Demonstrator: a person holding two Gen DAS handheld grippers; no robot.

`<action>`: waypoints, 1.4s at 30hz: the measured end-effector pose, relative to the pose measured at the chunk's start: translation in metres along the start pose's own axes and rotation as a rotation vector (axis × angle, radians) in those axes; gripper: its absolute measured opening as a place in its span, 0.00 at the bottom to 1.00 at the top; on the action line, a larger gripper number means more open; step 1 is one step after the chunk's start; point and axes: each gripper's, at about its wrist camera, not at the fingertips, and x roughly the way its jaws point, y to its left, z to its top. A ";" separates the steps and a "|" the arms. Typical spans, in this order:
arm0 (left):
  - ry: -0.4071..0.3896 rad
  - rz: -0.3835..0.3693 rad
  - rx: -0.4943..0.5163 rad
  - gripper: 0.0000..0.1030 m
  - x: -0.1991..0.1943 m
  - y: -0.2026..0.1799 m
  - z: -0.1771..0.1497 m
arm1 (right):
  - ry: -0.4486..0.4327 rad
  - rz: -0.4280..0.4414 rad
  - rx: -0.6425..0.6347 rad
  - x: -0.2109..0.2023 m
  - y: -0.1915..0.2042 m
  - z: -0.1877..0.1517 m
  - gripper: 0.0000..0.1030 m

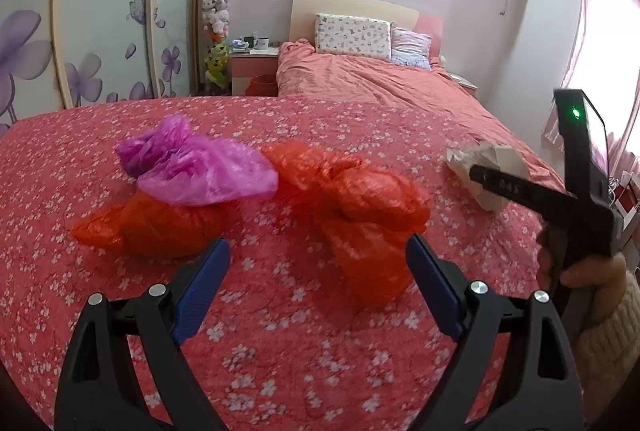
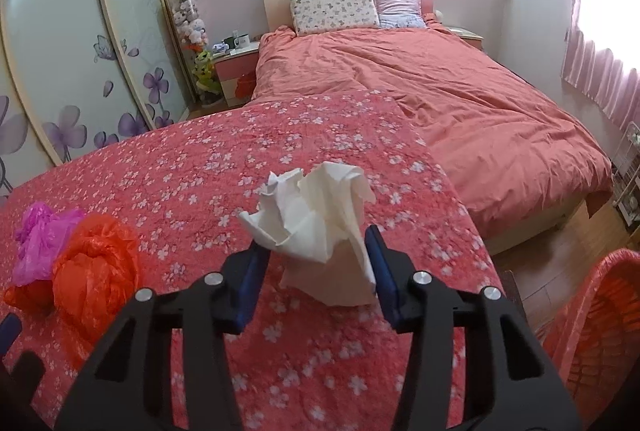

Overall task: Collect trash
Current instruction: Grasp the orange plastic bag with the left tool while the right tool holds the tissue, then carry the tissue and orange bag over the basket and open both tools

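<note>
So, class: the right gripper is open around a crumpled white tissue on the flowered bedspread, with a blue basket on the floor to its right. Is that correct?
One thing is wrong: the basket is orange-red, not blue, as the right wrist view shows. The right gripper is indeed open around the crumpled white tissue on the flowered bedspread.

Plastic bags [image 1: 256, 199] on bed quilt [image 1: 280, 331] at left; crumpled tissue [image 2: 320, 223] to their right; basket [image 2: 592, 315] on floor, right of bed.

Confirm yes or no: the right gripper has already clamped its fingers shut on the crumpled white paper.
No: the right gripper stands open, its blue fingers apart on either side of the crumpled white paper.
</note>
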 end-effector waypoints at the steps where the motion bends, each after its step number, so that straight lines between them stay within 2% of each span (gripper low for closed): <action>1: -0.001 0.001 0.001 0.86 0.001 -0.002 0.002 | -0.002 0.002 0.007 -0.003 -0.003 -0.001 0.47; 6: 0.024 -0.007 -0.017 0.89 0.018 -0.019 0.017 | -0.030 0.001 0.037 -0.029 -0.025 -0.012 0.47; 9: 0.049 0.025 -0.014 0.89 0.037 -0.028 0.024 | -0.025 -0.001 0.054 -0.041 -0.039 -0.020 0.47; 11: 0.069 0.057 -0.008 0.89 0.050 -0.033 0.028 | -0.020 -0.003 0.061 -0.047 -0.047 -0.025 0.47; 15: 0.144 0.060 -0.007 0.89 0.078 -0.038 0.029 | -0.017 0.001 0.083 -0.057 -0.062 -0.033 0.47; 16: 0.160 0.057 -0.006 0.86 0.082 -0.039 0.028 | -0.017 0.004 0.087 -0.059 -0.064 -0.035 0.47; 19: 0.230 0.011 -0.018 0.71 0.098 -0.042 0.026 | -0.022 0.005 0.088 -0.067 -0.070 -0.041 0.47; 21: 0.214 0.012 0.014 0.55 0.097 -0.047 0.025 | -0.022 0.003 0.084 -0.071 -0.072 -0.045 0.47; 23: 0.205 -0.001 0.026 0.47 0.092 -0.049 0.024 | -0.021 0.001 0.081 -0.075 -0.076 -0.049 0.47; 26: 0.184 -0.011 0.043 0.43 0.080 -0.051 0.022 | -0.026 -0.006 0.086 -0.080 -0.080 -0.052 0.47; 34: 0.111 -0.015 0.116 0.42 0.045 -0.070 0.027 | -0.055 -0.015 0.107 -0.109 -0.089 -0.062 0.47; 42: 0.055 -0.037 0.215 0.42 0.000 -0.103 0.020 | -0.114 -0.038 0.144 -0.160 -0.109 -0.074 0.47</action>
